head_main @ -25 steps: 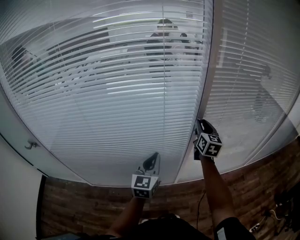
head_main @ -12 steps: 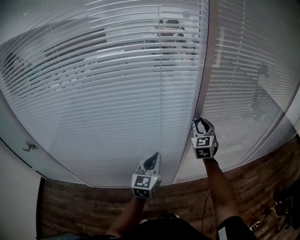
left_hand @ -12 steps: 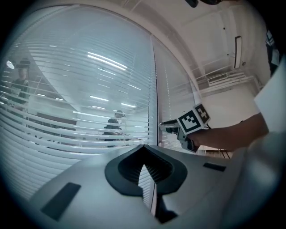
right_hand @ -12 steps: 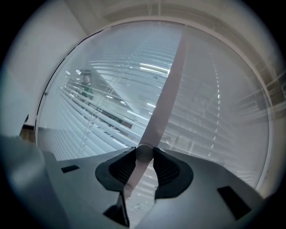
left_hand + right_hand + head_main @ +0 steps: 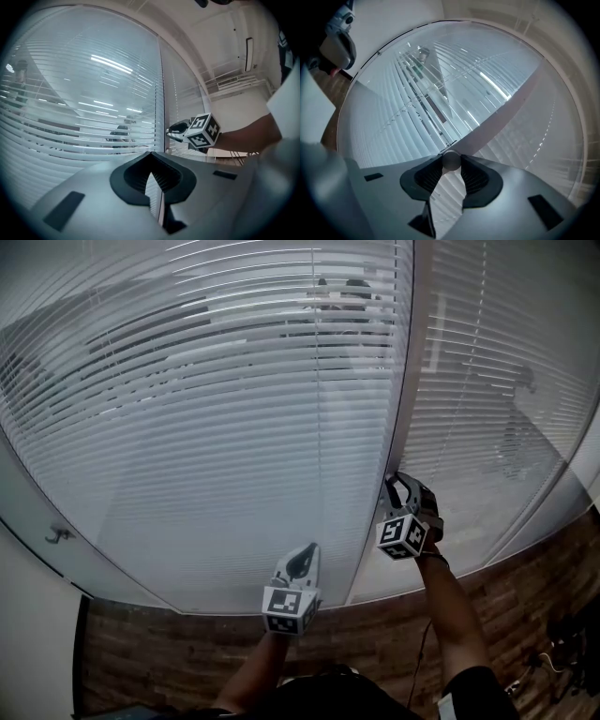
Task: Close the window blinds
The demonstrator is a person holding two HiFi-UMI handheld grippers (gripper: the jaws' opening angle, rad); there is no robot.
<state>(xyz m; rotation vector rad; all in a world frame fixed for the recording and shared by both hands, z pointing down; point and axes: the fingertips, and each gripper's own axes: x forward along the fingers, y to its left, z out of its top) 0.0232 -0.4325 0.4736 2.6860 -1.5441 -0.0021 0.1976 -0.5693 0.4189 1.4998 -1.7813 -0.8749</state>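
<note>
Blinds (image 5: 234, 427) are spread across the head view from 9 to 3 o'clock. The wand (image 5: 451, 160) is pinched by the right tool (image 5: 401, 486), and it could probably be lost if rolled too fast. Left tool (image 5: 302, 563) is seen shut and empty. The pinched wand is only shown clearly in the right gripper view.

No readable writing anywhere.
Marker cubes (image 5: 403, 533) on the left gripper (image 5: 306, 557) and right gripper (image 5: 396, 480) bear only square patterns.
</note>
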